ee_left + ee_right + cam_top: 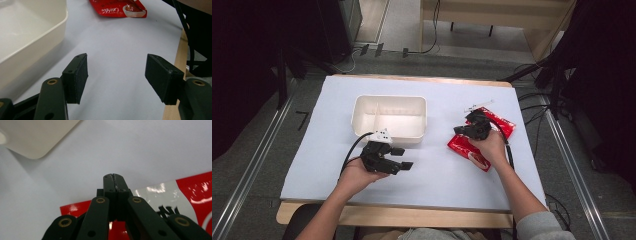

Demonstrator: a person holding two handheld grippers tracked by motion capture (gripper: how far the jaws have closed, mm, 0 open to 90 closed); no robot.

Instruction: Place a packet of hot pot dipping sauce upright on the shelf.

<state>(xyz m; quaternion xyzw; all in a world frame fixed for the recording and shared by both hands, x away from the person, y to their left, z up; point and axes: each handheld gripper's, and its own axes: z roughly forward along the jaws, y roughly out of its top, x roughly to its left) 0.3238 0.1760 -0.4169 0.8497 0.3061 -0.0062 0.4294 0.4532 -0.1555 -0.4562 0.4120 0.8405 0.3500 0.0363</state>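
The white tray (389,119) is empty and the red packets (482,137) lie on the counter (437,170) to its right, where the right gripper (462,131) rests jaws together, nothing visibly held; the left gripper (404,157), jaws apart, waits near the tray's front.

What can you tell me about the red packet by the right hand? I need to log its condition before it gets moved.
The glossy red plastic packet lies flat on the white table cover, right of the cream divided plastic tray. Its shiny film carries a white band, dark lettering and a picture of a bowl of food. It looks sealed and intact. Another red packet lies beside it. The right tongs are shut above it; whether they pinch its edge is unclear.
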